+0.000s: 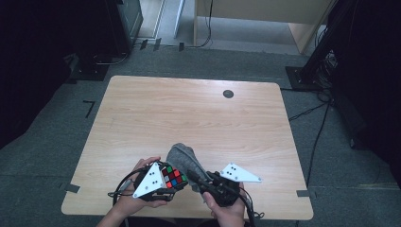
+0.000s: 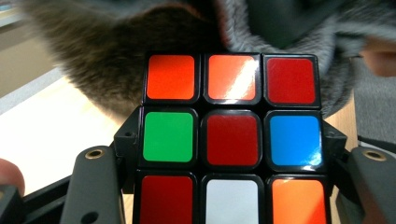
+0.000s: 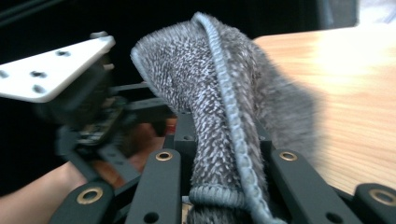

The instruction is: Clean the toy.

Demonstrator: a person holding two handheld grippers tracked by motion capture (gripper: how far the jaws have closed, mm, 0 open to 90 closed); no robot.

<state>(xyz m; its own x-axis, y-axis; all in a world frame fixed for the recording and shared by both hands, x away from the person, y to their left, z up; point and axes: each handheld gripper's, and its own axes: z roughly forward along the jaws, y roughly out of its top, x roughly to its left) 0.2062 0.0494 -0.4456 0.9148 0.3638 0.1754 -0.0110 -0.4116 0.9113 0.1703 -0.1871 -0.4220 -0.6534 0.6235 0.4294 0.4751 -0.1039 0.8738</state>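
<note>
While the left tool (image 1: 163, 182) clamps a cube (image 2: 232, 140) by opposite sides, the right tool (image 1: 208, 182) pinches a grey cloth (image 3: 224, 107) just right of the cube, over the bench (image 1: 189, 118). Cube: rigid, smooth, likely slippery; cloth: soft, limp.

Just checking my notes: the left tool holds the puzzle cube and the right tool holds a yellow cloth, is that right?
Not quite. The cloth is grey, not yellow, as the right gripper view shows. The rest stands: the left tool holds the puzzle cube and the right tool holds the cloth.
</note>
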